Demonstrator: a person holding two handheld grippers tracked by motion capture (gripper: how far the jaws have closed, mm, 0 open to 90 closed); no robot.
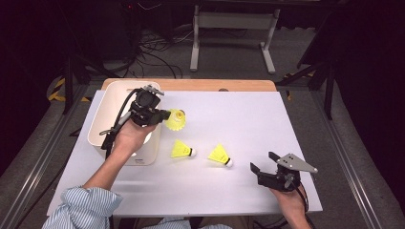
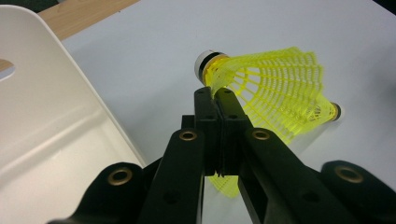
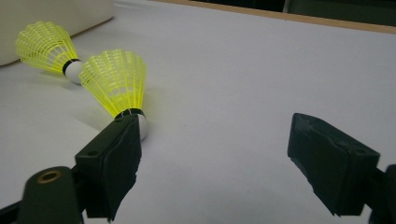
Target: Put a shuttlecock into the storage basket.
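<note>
My left gripper (image 1: 166, 114) hovers by the right rim of the white bin (image 1: 102, 121), shut on the mesh skirt of a yellow shuttlecock (image 1: 176, 119). In the left gripper view the jaws (image 2: 215, 95) pinch the skirt's edge, and the shuttlecock (image 2: 275, 93) juts out to the right with its white cork pointing away. Two more yellow shuttlecocks (image 1: 182, 150) (image 1: 220, 155) lie on the white table. My right gripper (image 1: 262, 161) is low at the front right, open and holding nothing. In the right gripper view (image 3: 219, 154) the nearer shuttlecock (image 3: 116, 81) lies just beyond the left jaw, the other (image 3: 44, 46) farther back.
The bin's inside wall (image 2: 46, 121) shows white beside the left jaws. A wooden strip (image 1: 191, 85) runs along the table's far edge. The white tabletop (image 1: 239, 114) stretches bare to the right of the shuttlecocks. Cables and a stand's legs lie on the floor beyond.
</note>
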